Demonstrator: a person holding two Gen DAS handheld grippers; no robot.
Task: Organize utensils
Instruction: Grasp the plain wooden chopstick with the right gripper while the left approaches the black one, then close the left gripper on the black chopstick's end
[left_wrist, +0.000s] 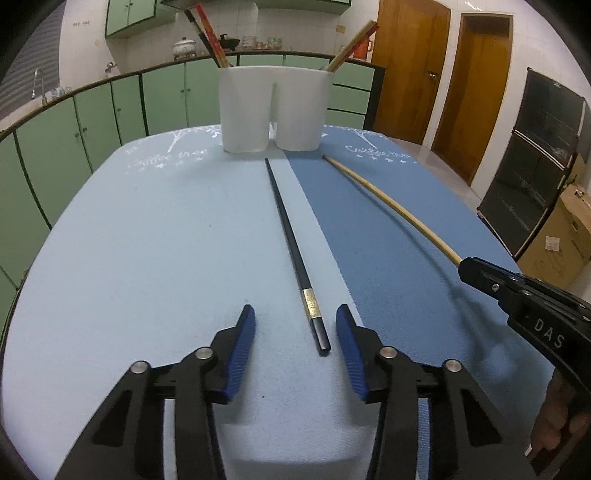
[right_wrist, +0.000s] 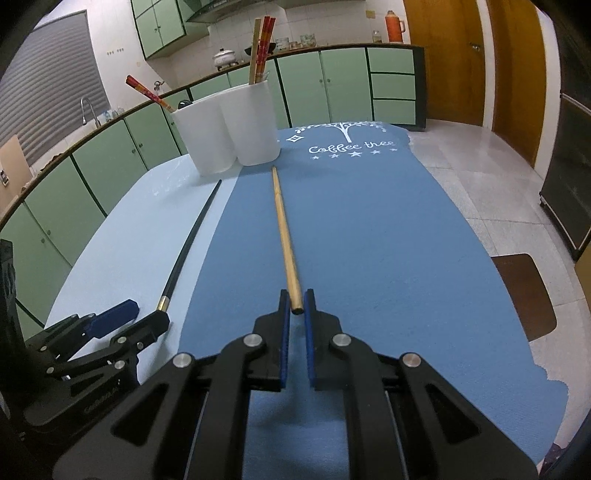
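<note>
A black chopstick (left_wrist: 291, 243) with a gold band lies on the light blue mat (left_wrist: 147, 240). Its near end sits between the fingers of my left gripper (left_wrist: 295, 314), which is open; the pads do not touch it. My right gripper (right_wrist: 296, 295) is shut on the near end of a wooden chopstick (right_wrist: 282, 229), which stretches over the dark blue mat (right_wrist: 369, 240) toward the holder. The white two-compartment holder (left_wrist: 273, 107) stands at the far end. It has red and dark chopsticks (left_wrist: 208, 33) in its left side and a wooden one (left_wrist: 354, 40) in its right.
Green cabinets (left_wrist: 92, 122) curve behind the table. Wooden doors (left_wrist: 472, 92), a dark glass cabinet (left_wrist: 535, 166) and a cardboard box (left_wrist: 557, 236) stand to the right. A brown chair seat (right_wrist: 524, 291) sits by the table's right edge.
</note>
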